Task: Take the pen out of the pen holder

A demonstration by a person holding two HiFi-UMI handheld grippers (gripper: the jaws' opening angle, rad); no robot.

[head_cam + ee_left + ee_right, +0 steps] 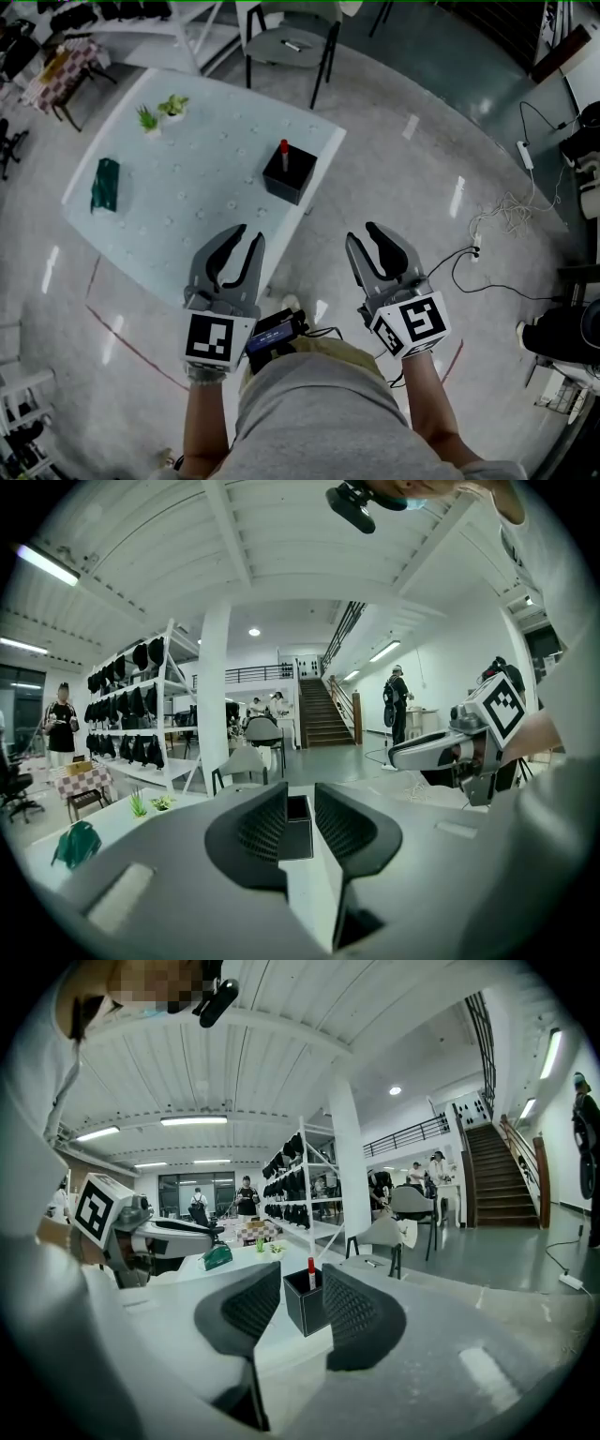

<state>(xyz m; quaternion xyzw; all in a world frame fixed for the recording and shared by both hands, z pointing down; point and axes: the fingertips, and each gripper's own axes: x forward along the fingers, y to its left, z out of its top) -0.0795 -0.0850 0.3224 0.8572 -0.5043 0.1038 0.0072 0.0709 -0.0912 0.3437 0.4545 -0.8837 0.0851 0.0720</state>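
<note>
Tabletop (187, 187), smooth and pale, perhaps glass, spreads ahead of the left gripper (249, 232) and right gripper (362, 232), both with ribbed jaws parted and empty. Beyond their tips sits a square matte-black pen holder (291, 173); its red-capped pen (283, 150) stands upright inside, cap up.

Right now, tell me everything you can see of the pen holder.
The pen holder is a black, matte-looking square box, open on top, standing upright on the pale table close to its right-hand edge. One pen with a red cap sticks up out of it. Nothing else touches it: the left gripper and right gripper are both open, short of it.
</note>
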